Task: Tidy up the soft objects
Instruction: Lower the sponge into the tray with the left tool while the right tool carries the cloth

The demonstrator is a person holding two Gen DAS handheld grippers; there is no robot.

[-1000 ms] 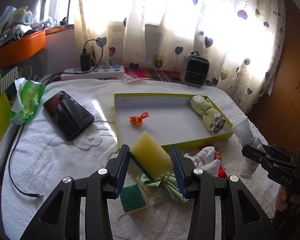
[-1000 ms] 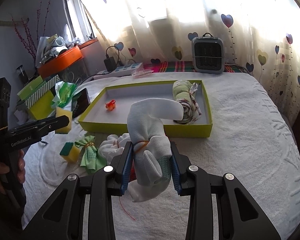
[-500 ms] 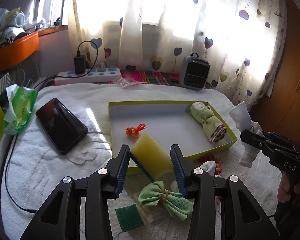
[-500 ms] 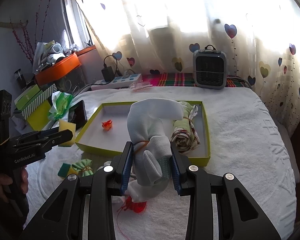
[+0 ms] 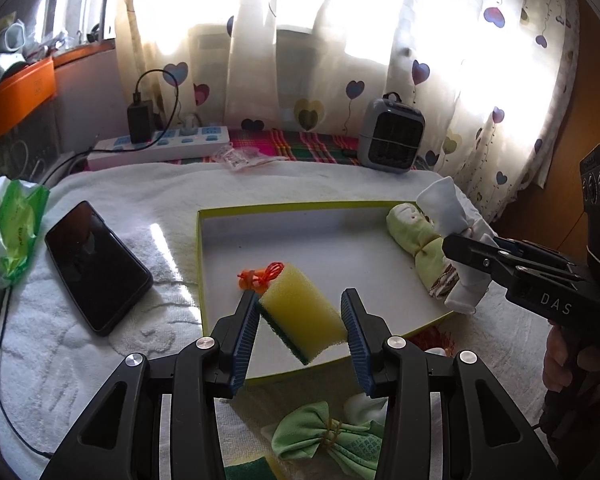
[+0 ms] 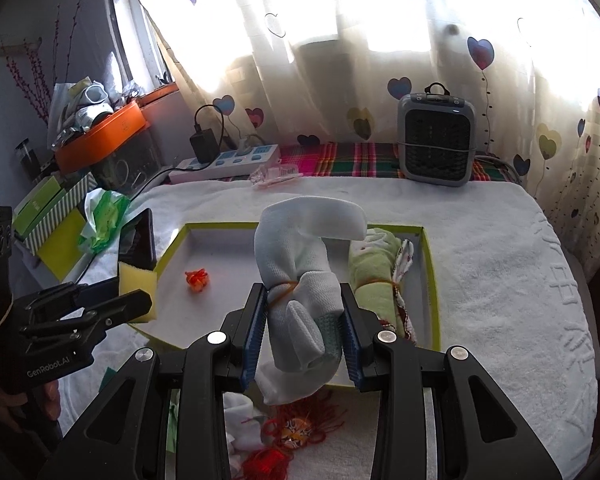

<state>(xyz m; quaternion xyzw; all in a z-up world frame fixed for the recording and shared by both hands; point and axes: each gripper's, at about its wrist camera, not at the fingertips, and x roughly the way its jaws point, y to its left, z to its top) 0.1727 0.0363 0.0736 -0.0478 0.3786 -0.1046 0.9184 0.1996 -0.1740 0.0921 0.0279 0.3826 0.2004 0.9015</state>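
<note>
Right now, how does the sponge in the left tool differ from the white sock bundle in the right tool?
The sponge is a yellow foam block with a green scrub layer; the sock bundle is white knit tied with an elastic. The sponge sits tilted and keeps its shape; the sock bundle droops over at its top. Both are gripped above the tray.

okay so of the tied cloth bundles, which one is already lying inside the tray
The pale green roll lying along the tray's right wall. The white bundle is held up in the right gripper, and the green bow-shaped bundle lies outside the tray.
</note>
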